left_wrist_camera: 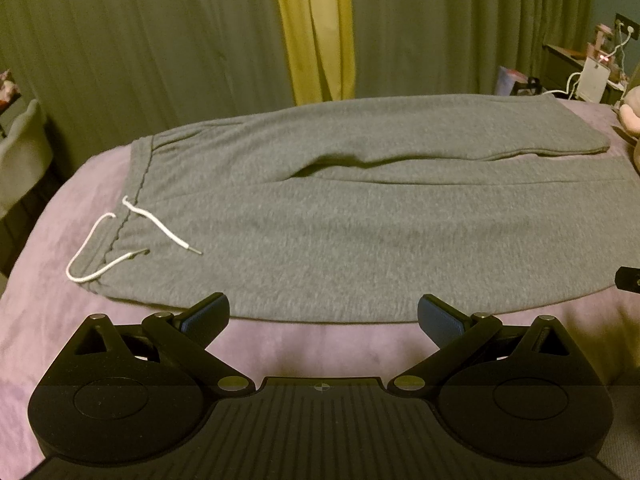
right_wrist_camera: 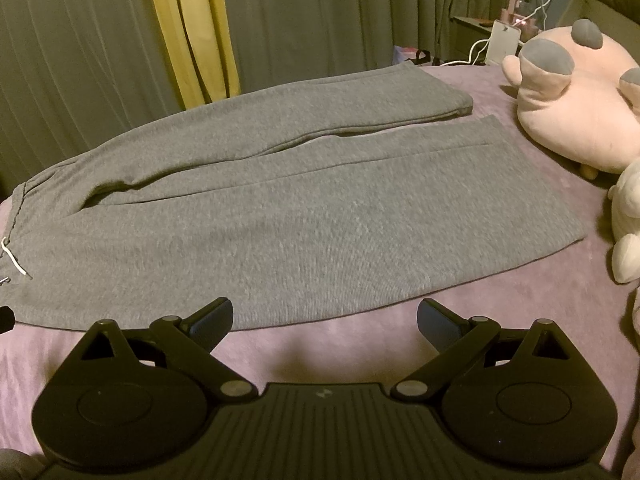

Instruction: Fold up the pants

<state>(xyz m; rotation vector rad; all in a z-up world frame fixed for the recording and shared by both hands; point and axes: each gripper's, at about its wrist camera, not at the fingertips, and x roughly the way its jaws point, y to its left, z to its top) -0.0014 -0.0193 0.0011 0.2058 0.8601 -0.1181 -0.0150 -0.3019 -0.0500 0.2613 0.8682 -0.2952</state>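
grey pants (left_wrist_camera: pixel 360 216) lie flat on the bed (left_wrist_camera: pixel 60 320), spread w/ legs unfolded, on a lilac bedcover. waistband (left_wrist_camera: pixel 138 184) is at the bed's left end, cuffs toward the right end by the toys. the far leg (right_wrist_camera: pixel 300 116) runs along the bed's far edge next to the curtains (left_wrist_camera: pixel 140 40); the near leg (right_wrist_camera: pixel 320 224) lies closer to the near edge. legs touch near the crotch and split apart toward the cuffs, a strip of bedcover showing btwn them there. white drawstring (left_wrist_camera: pixel 120 240) loops off the waistband, one loop out on the bedcover, both tips resting on the grey cloth.

left gripper (left_wrist_camera: pixel 323 318) sits over the near edge, jaws spread wide, nothing btwn them; blue pads (left_wrist_camera: pixel 206 314) are right at the pants' near hem, can't tell if touching. right gripper (right_wrist_camera: pixel 325 320) likewise spread wide and holding nothing, over the near edge by the near leg's hem, further toward the cuff end.

pink plush (right_wrist_camera: pixel 572 92) sits at the bed's right end, just beside the near leg's cuff; a white plush (right_wrist_camera: pixel 628 220) is nearer the front right corner. yellow curtain (left_wrist_camera: pixel 316 28) strip hangs btwn the grey-green ones. nightstand (right_wrist_camera: pixel 476 32) w/ cables and small stuff stands past the far right corner.
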